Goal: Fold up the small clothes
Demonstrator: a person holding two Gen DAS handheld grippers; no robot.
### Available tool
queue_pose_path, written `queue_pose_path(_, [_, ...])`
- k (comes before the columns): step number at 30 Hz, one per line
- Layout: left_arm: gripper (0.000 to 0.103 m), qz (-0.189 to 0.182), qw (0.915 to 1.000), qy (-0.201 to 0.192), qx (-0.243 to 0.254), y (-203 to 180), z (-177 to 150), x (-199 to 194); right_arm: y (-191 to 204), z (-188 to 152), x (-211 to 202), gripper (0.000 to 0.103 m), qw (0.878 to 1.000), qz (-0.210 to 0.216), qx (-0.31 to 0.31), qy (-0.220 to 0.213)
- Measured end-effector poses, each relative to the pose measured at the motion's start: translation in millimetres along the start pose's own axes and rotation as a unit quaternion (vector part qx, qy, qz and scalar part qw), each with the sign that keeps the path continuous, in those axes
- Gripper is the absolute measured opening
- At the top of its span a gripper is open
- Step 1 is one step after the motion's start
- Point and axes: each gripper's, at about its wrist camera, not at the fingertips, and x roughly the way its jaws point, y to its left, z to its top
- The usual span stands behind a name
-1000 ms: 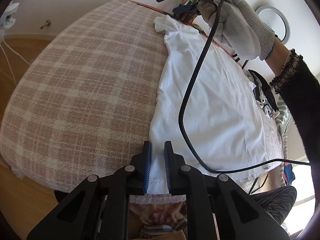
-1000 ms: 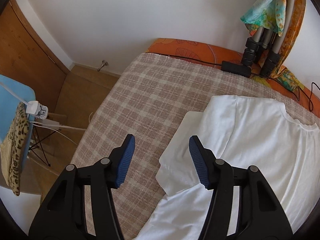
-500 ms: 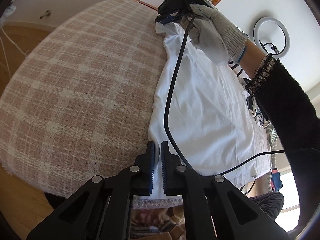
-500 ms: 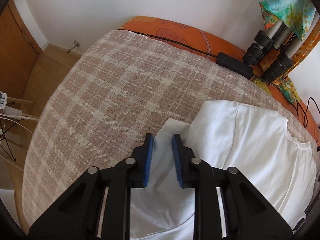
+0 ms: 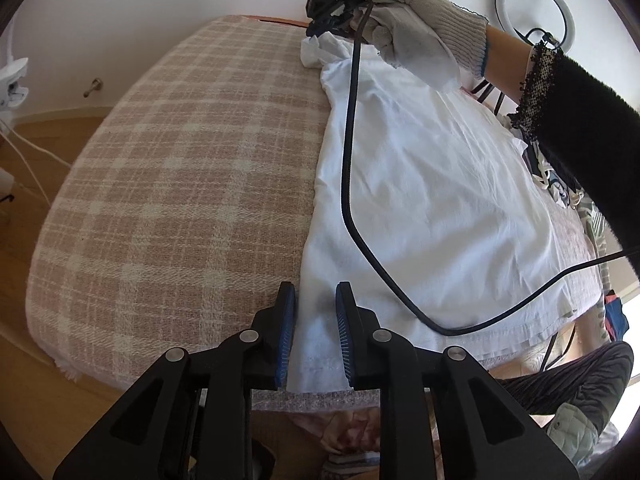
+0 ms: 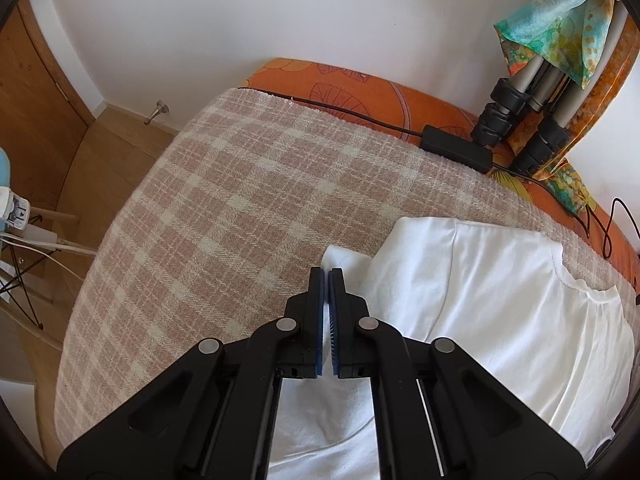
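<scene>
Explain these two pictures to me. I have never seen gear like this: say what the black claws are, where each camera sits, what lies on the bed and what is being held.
No robot here: a person holds a two-finger clamp in each hand, with a camera on each looking along its fingers. One picture is from the left tool, the other from the right tool. A white shirt lies flat on a plaid blanket. The right tool, in a gloved hand, is shut on the shirt's sleeve. The left tool's jaws are opening, with the shirt's bottom hem between them. A black cable trails across the shirt.
</scene>
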Motion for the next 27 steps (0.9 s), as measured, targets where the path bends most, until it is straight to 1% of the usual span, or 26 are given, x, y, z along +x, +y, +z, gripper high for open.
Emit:
queue_pose_path(1, [0.0, -0.019, 0.9998, 0.003, -0.005, 1, 1, 1, 1, 0, -2, 0.003, 1.0, 0.004, -0.001, -0.001])
queue_pose_path(3, [0.001, -0.065, 0.9973, 0.005, -0.032, 4, 3, 1, 1, -1, -6, 0.003, 1.0, 0.009, -0.006, -0.004])
queue_pose_path(5, [0.001, -0.085, 0.9957, -0.003, -0.036, 0, 7, -3, 3, -3, -12, 0.003, 1.0, 0.014, -0.01, -0.01])
queue_pose_path(8, [0.001, -0.092, 0.9954, -0.026, -0.012, -14, 12, -14, -8, -4, -25, 0.003, 1.0, 0.02, -0.003, -0.023])
queue_pose_path(10, [0.001, -0.104, 0.9941, -0.032, -0.006, -21, 14, -18, -20, -4, -36, 0.003, 0.999, 0.023, 0.009, -0.03])
queue_pose_path(14, [0.001, -0.126, 0.9916, -0.029, 0.003, -37, 17, -17, -43, -8, -65, 0.003, 0.999, 0.015, 0.011, -0.048])
queue_pose_path(18, [0.001, -0.14, 0.9893, -0.03, 0.03, -60, 19, -17, -74, -21, -87, 0.003, 0.998, 0.013, 0.021, -0.058])
queue_pose_path(23, [0.001, -0.155, 0.9855, -0.011, 0.067, -90, 15, -8, -125, -46, -97, 0.003, 0.997, -0.005, 0.055, -0.053])
queue_pose_path(25, [0.001, -0.158, 0.9843, 0.002, 0.079, -101, 14, -1, -144, -56, -94, 0.003, 0.996, -0.005, 0.071, -0.047])
queue_pose_path(27, [0.001, -0.159, 0.983, 0.011, 0.091, -109, 13, 5, -156, -63, -87, 0.003, 0.996, -0.016, 0.081, -0.04])
